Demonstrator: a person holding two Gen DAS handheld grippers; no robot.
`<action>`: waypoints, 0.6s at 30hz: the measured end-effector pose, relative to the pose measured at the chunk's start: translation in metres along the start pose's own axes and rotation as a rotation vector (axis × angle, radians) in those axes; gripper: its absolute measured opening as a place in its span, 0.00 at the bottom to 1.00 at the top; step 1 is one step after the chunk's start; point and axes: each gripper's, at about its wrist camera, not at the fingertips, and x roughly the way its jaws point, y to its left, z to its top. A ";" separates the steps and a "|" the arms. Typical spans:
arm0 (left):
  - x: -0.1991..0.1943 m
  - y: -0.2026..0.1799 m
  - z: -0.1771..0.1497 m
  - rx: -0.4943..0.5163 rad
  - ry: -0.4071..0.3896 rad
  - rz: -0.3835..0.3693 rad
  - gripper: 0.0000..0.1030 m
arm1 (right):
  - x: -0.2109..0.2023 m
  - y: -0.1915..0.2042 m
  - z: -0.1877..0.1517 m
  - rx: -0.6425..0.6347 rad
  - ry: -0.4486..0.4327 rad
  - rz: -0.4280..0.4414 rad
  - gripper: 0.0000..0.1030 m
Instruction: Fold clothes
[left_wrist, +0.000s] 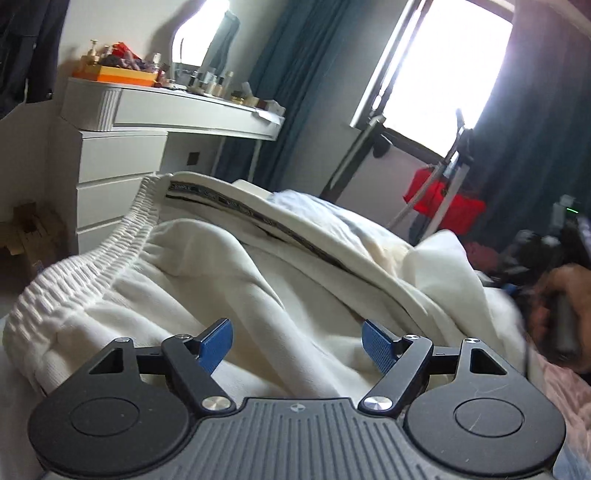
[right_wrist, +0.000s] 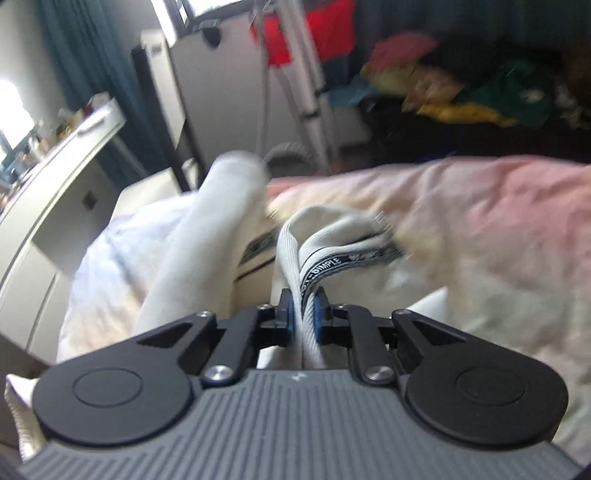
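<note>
Right gripper (right_wrist: 303, 317) jaws clamp the white trousers' (right_wrist: 207, 236) cuff; left gripper (left_wrist: 297, 345) gapes above.

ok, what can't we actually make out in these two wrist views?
- Left wrist view: the right gripper at the frame edge is blurred; its jaws don't show there.
- Right wrist view: the white trousers beyond the clamped cuff are motion-blurred; only "SIMPLE" reads on the printed stripe.
- Right wrist view: the clothes pile is blurred; single items can't be told.
- Left wrist view: small items on the dressing table are too small to name.
</note>
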 end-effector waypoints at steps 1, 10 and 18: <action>-0.001 0.002 0.003 -0.012 -0.005 0.000 0.77 | -0.013 -0.007 0.004 0.012 -0.033 -0.008 0.13; -0.035 0.018 0.025 -0.054 0.067 -0.117 0.76 | -0.182 -0.146 0.016 0.174 -0.267 -0.044 0.12; -0.060 0.014 0.017 -0.004 0.262 -0.333 0.77 | -0.249 -0.335 -0.117 0.467 -0.254 -0.105 0.14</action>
